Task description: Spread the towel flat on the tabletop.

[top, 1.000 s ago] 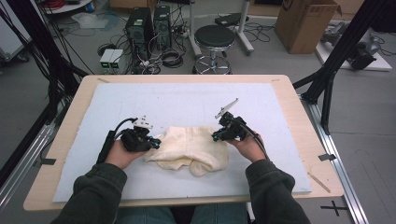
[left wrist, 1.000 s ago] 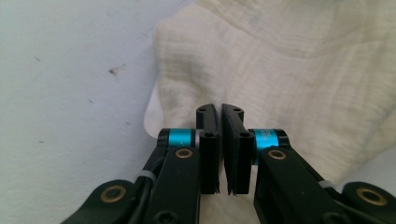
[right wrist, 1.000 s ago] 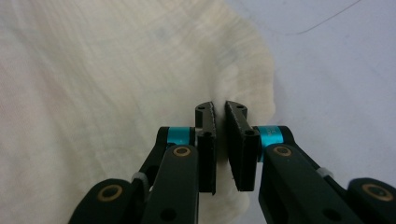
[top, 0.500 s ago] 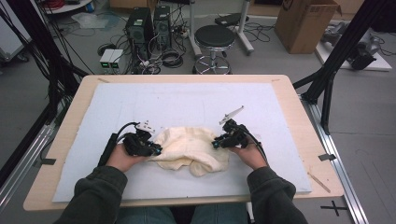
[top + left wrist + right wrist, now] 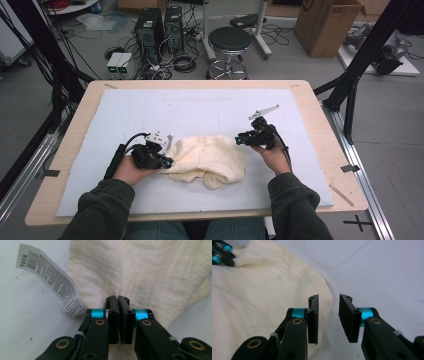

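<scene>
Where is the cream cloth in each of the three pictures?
High view: cream cloth lies mid-table between both grippers.
Left gripper view: it fills the top and middle, pinched in the jaws.
Right gripper view: it covers the left side.
Shared landmark: the white mat beneath it.

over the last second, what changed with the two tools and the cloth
The right tool let go of the crumpled cream cloth: its jaws have just been opening, now stand apart with nothing between them, and it drew off to the cloth's right edge. The left tool is clamped on the cloth's left edge beside the white printed care label. The cloth lies on the white mat as before.
</scene>
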Demonstrator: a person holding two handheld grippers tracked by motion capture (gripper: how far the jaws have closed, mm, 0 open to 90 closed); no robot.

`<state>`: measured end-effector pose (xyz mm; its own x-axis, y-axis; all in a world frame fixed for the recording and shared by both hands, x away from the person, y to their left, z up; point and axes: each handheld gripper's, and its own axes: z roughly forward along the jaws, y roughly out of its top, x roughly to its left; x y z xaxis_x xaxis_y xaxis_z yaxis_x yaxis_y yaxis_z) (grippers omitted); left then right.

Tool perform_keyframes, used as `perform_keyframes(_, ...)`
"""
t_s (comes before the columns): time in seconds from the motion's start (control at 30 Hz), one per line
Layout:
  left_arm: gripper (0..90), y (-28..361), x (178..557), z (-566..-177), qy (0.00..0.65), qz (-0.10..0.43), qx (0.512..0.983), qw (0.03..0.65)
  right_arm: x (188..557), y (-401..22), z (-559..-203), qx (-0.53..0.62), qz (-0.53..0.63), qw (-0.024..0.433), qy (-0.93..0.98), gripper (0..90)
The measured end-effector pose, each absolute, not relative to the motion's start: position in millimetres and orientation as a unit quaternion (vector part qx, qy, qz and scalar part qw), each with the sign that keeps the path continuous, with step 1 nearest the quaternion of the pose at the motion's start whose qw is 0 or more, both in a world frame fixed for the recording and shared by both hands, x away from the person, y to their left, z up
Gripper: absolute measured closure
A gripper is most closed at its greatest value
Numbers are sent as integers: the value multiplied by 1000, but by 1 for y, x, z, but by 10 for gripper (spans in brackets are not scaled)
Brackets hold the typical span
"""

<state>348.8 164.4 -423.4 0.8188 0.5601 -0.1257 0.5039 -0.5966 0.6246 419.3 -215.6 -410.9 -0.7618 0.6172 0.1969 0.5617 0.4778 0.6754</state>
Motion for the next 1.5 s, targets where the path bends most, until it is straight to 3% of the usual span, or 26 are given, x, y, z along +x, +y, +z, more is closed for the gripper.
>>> perform_keyframes(0.23,858,164,347,-424,293,42,893,339,427,-195,-427,328,345,28,879,685)
perform_keyframes(0.37,864,167,347,-425,299,40,887,350,426,-188,-429,312,338,11,888,831)
perform_keyframes(0.6,868,168,346,-420,309,69,874,367,415,-196,-403,311,319,121,887,843)
perform_keyframes(0.7,868,168,346,-419,311,71,873,369,416,-202,-397,323,321,139,879,840)
perform_keyframes(0.97,822,165,346,-422,304,47,877,369,418,-179,-421,296,290,74,907,789)
perform_keyframes(1.2,715,179,352,-411,324,47,853,406,413,-180,-424,286,291,66,911,826)
perform_keyframes(1.5,737,191,374,-399,377,73,814,436,407,-191,-426,284,306,58,907,833)
